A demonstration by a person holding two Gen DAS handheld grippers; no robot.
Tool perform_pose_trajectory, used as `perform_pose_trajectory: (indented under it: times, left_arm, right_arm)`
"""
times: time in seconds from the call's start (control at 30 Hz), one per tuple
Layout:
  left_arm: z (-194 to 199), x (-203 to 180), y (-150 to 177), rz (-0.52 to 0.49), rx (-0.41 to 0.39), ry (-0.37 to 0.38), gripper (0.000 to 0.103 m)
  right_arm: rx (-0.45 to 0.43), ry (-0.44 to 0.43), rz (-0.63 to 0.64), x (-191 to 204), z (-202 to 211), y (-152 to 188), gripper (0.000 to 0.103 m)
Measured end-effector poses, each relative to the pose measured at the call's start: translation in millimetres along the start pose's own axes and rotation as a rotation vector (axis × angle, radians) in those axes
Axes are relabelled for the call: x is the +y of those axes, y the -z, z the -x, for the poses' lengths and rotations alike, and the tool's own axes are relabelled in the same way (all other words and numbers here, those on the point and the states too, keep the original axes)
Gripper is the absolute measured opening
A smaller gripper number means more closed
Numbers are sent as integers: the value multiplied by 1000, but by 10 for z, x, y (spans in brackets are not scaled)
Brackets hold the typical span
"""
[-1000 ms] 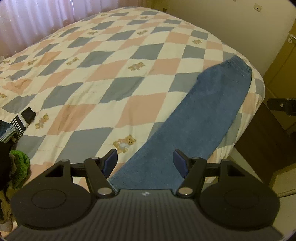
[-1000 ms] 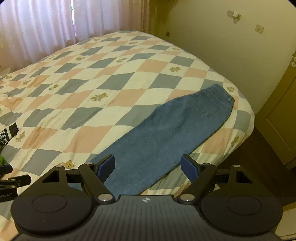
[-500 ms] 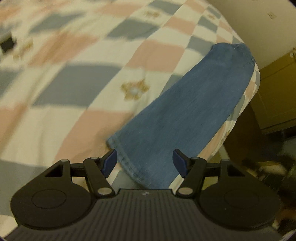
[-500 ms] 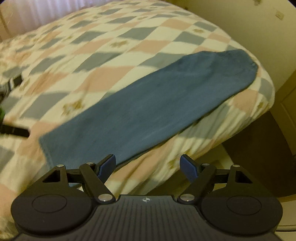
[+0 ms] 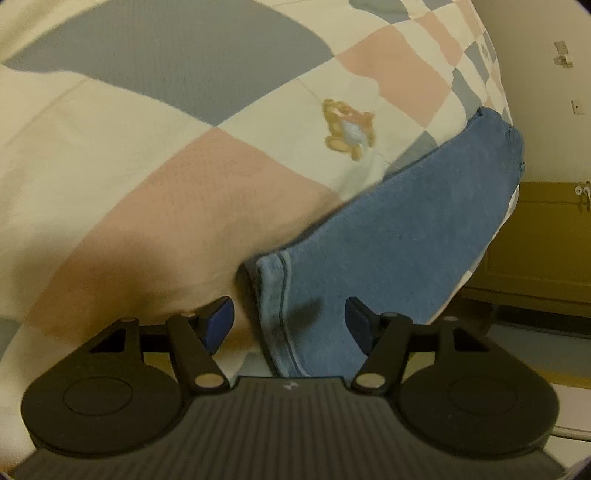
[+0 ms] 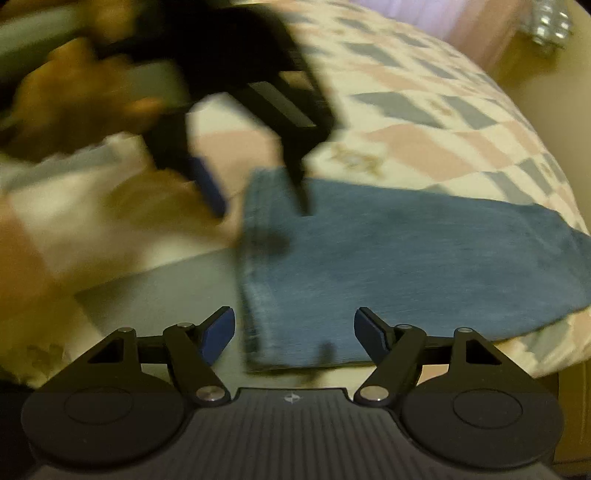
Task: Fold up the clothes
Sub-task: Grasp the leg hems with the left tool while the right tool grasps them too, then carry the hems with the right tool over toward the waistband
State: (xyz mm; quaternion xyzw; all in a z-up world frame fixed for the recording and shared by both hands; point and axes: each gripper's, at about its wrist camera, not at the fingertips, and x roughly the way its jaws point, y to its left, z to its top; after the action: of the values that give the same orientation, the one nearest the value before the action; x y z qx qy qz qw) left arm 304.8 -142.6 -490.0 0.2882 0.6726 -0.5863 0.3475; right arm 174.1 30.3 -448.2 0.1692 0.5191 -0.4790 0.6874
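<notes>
Blue jeans [image 5: 399, 240] lie folded lengthwise along the edge of the bed, leg hem nearest me. My left gripper [image 5: 288, 319] hovers low over one hem corner [image 5: 275, 291], jaws open, the hem between them and its pads clear of the cloth. In the right wrist view, my right gripper [image 6: 295, 328] stands over the other hem corner [image 6: 258, 347] of the jeans [image 6: 406, 251]. Its jaws are closing, the hem edge lies between them, and the pads do not touch it. The left gripper [image 6: 260, 210] appears there blurred, held by a hand [image 6: 74, 92].
The checked bedspread [image 5: 166, 166] with teddy-bear prints covers the bed and drops off at the near edge [image 6: 155, 295]. A wooden cabinet [image 5: 535, 258] and pale floor [image 5: 535, 354] lie beyond the right side of the bed. Curtains [image 6: 424, 22] hang at the far side.
Both grippers have dropped and tilted down toward the hem end of the jeans, which now fills the views. The left gripper has come into the right wrist view. The right jaws have narrowed slightly.
</notes>
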Motion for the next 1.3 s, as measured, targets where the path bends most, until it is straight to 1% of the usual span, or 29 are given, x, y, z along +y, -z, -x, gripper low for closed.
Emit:
perform_pose_trajectory:
  times: [0.03,0.07,0.13,0.2,0.27,0.3,0.37,0.4,0.43,0.47,0.53,0.57,0.6,0.63,0.67,0.7,0.77,0.8,0.83,0.87,0.9,0.97,1.07,1.13,1.17,1.23,1.3]
  left_arm:
    - [-41,33,-4,0,-4,10,63]
    - [-76,66,-7,0,-9,21,64]
    - [-99,134,5,2,-19,48,65]
    - [-115,191,10,5,-31,73,65]
    - [-134,243,13,16,-43,96,65]
    - [-138,265,15,24,-49,111,65]
    - [-146,290,13,37,-57,132,65]
    - [-154,294,12,42,-60,139,65]
    - [-159,284,9,45,-60,145,64]
    - [-154,268,3,53,-61,151,60]
    - [-123,236,-15,63,-67,175,25]
    - [-104,233,-29,69,-70,210,23]
    - [-86,236,-42,78,-77,241,23]
    - [-88,236,-50,80,-83,244,24]
    - [-108,251,-55,80,-82,226,25]
    - [-158,279,-55,89,-76,204,26]
    - [-212,340,-52,132,-77,214,25]
    - [-209,327,-58,133,-80,211,25]
    - [-190,289,-61,116,-83,198,23]
    - [-162,237,-58,97,-88,189,21]
    - [-126,183,-52,83,-92,189,20]
    - [-61,35,-54,59,-100,193,20]
    - [56,-349,-98,15,-119,252,17]
    - [83,-733,-146,-40,-127,282,17]
    - [85,-940,-175,-68,-133,296,18]
    - [-47,-1474,-291,-110,-159,330,19]
    - [-211,-1996,-417,-132,-189,370,25]
  right_arm:
    - [3,26,27,110,-61,36,70]
    - [2,71,56,209,-118,75,66]
    - [-10,225,141,424,-233,158,66]
    - [-6,347,221,597,-378,249,66]
    - [-15,403,274,716,-491,320,65]
    - [-23,421,296,772,-518,339,62]
    - [-40,453,340,884,-551,362,59]
    - [-47,462,347,892,-558,366,56]
    - [-52,468,346,876,-561,366,56]
    - [-57,474,345,860,-564,366,56]
    - [-67,486,343,829,-570,366,51]
    - [-73,492,342,813,-573,366,49]
    - [-77,502,314,750,-552,347,44]
    - [-71,508,292,689,-543,337,43]
    - [-59,512,280,640,-546,335,43]
    - [-47,509,281,621,-564,343,43]
    - [-52,492,319,659,-591,389,43]
    - [-58,483,345,692,-596,412,40]
    - [-61,466,355,694,-588,426,36]
    - [-64,445,357,681,-573,434,30]
    - [-69,409,338,617,-538,426,25]
    - [-86,312,261,389,-420,390,21]
    - [-126,135,87,-141,-159,339,20]
    - [-152,33,-48,-601,18,340,19]
    - [-165,4,-109,-876,84,354,19]
    - [-187,-23,-212,-1466,175,379,19]
    - [-205,-34,-283,-2053,199,443,19]
